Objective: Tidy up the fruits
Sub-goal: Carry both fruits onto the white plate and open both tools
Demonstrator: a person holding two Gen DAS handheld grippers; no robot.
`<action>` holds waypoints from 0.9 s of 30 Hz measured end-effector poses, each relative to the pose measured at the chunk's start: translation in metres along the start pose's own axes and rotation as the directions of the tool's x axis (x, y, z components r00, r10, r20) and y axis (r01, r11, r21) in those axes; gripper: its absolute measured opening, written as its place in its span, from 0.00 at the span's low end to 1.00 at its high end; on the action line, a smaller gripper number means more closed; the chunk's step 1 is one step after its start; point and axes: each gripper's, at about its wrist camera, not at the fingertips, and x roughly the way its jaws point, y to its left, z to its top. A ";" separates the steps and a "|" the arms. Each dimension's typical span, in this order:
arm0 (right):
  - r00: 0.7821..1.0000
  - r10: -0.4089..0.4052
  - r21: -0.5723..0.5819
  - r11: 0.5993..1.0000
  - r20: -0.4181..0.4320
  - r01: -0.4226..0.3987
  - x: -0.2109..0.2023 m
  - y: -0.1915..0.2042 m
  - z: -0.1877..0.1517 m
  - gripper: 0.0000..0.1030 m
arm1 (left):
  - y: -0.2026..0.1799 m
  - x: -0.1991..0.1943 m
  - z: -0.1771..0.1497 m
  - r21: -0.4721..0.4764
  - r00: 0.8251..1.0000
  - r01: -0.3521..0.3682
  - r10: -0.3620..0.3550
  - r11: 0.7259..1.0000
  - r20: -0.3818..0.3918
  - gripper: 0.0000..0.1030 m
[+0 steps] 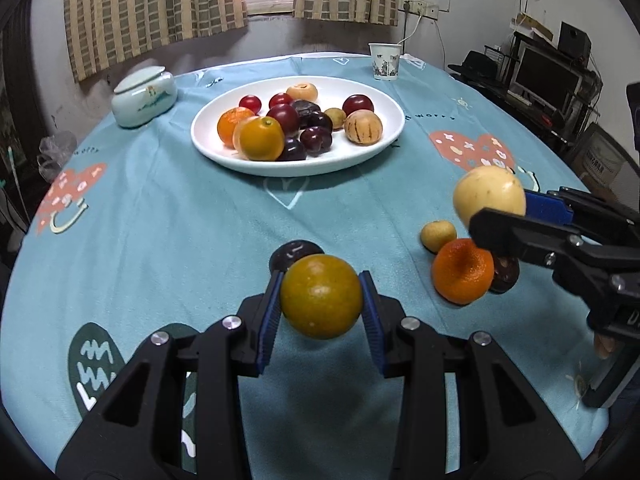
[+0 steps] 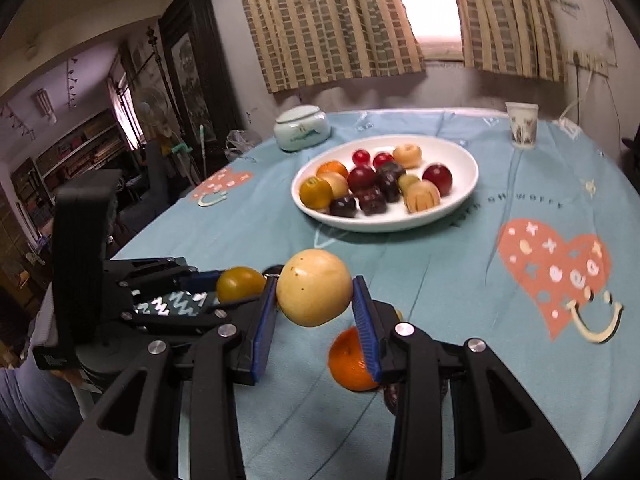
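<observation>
Mid-carry toward white oval plate [image 1: 208, 148] at table's far middle: left gripper [image 1: 321, 298] clenched on round yellow-green citrus [image 1: 321, 296], right gripper [image 2: 315, 290] on pale yellow round fruit [image 2: 315, 288]; next, lowering into plate's bare near rim.

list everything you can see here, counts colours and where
white plate: 1, centre of the table, piled with red, dark purple, orange and tan fruits
table: 1, under a teal printed cloth
lidded jar: 1, pale green, far left
paper cup: 1, white, far right
orange: 1, on the cloth at near right
small yellow fruit: 1, beside it
dark fruit: 1, behind the left gripper
yellow-green citrus: 1, in left gripper
pale yellow fruit: 1, in right gripper
</observation>
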 end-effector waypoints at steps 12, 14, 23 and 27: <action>0.997 -0.061 0.089 0.994 0.037 0.057 -0.013 -0.033 -0.005 0.37 | 0.015 -0.009 -0.004 -0.050 1.000 0.004 -0.002 0.999 0.025 0.37; 0.997 -0.062 0.093 0.994 0.036 0.058 -0.013 -0.034 -0.006 0.37 | 0.013 -0.008 -0.004 -0.042 1.000 0.003 -0.002 0.999 0.018 0.37; 0.997 -0.064 0.130 0.990 0.052 0.057 -0.019 -0.042 -0.006 0.37 | 0.012 -0.007 -0.005 -0.032 1.000 0.010 -0.009 0.999 0.023 0.37; 0.997 -0.059 0.119 0.991 0.040 0.054 -0.015 -0.039 -0.006 0.37 | 0.011 -0.007 -0.005 -0.032 1.000 0.013 -0.012 0.999 0.026 0.37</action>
